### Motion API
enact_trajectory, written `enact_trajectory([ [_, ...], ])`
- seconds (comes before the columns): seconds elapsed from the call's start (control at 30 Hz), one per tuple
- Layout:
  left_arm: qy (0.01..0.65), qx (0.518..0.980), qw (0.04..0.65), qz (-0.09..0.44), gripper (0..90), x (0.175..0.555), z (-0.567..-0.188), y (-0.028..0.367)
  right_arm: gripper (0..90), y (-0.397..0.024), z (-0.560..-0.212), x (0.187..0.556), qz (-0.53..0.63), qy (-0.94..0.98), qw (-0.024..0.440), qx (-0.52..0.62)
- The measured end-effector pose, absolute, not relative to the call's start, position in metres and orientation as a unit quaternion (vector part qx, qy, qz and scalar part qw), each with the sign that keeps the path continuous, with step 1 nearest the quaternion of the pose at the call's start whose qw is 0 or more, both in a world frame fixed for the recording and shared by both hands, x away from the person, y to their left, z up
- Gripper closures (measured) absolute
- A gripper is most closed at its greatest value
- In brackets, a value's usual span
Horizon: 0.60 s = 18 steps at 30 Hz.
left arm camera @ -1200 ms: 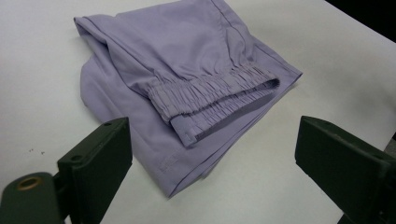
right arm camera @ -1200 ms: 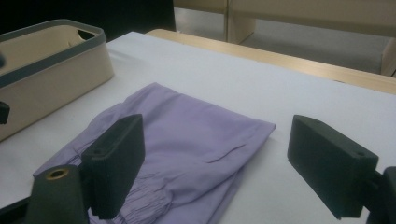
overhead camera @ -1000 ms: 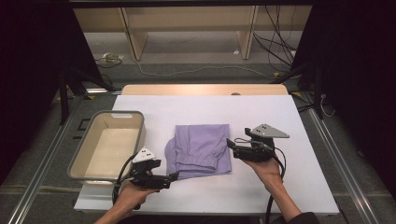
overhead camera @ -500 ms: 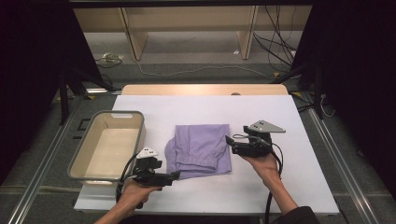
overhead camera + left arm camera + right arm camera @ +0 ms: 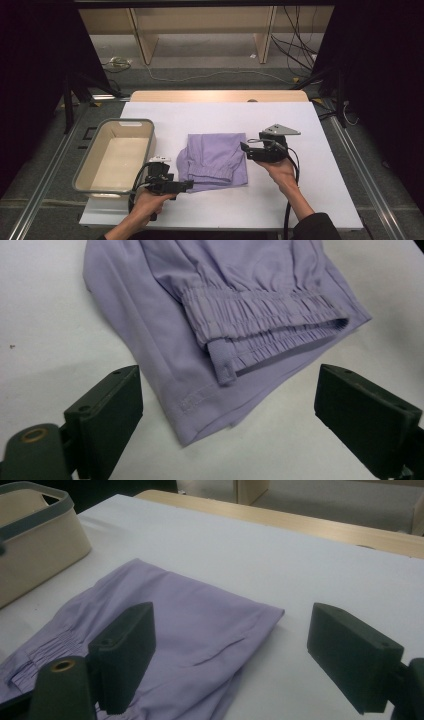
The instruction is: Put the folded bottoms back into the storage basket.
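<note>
Both grippers have crept in toward the folded lavender shorts (image 5: 215, 160) at mid-table. Left gripper (image 5: 187, 185), jaws spread wide, now frames the near-left hem corner; right gripper (image 5: 244, 149), equally released, faces the right edge. A 2-handed pinch looks imminent.

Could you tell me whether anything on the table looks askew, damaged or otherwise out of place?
Nothing stands out. The folded purple garment lies flat on the white table, its elastic waistband slightly bunched. The beige basket sits upright beside it. Both claws are open and off the cloth.
</note>
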State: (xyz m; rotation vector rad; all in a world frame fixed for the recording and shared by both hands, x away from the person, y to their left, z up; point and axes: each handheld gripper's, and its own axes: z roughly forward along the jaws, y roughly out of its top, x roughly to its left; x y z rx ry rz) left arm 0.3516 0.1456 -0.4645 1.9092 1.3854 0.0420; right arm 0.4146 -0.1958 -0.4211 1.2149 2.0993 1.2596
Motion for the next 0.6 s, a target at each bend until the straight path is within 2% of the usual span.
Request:
enact_trajectory([
  [0.6, 0.585, 0.730, 0.352, -0.010, 12.4, 0.369, -0.476, 0.142, 20.6, -0.187, -0.435, 0.445, 0.420, 0.770, 0.185, 0.444],
])
